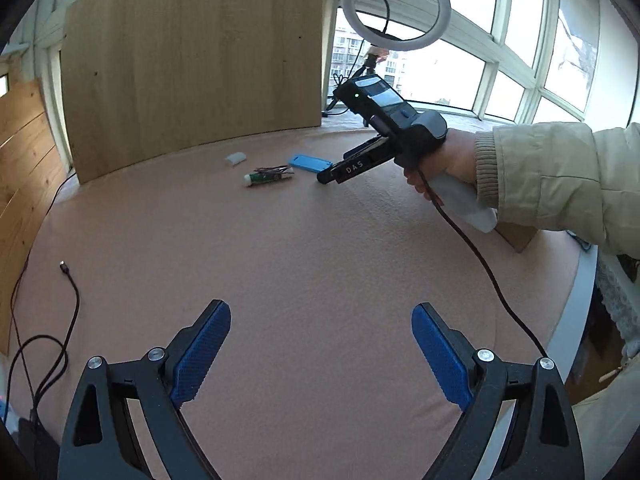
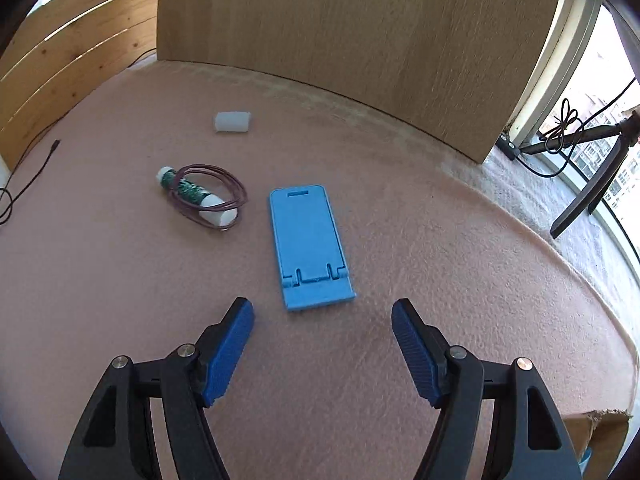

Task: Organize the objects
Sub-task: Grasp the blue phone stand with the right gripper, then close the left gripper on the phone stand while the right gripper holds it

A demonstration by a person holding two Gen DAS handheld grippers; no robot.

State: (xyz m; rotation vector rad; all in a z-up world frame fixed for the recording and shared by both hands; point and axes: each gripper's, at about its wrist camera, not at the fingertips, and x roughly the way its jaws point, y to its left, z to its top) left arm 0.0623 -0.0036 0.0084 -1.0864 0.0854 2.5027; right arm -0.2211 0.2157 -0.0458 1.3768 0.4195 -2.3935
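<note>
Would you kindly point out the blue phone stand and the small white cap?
blue phone stand (image 2: 310, 236), right wrist view, middle of its flat back panel.
small white cap (image 2: 232, 121), right wrist view, centre of its side.

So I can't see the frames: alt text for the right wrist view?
Open right gripper above a flat blue phone stand on pink cloth. Left of it, a tube ringed by cord.
</note>
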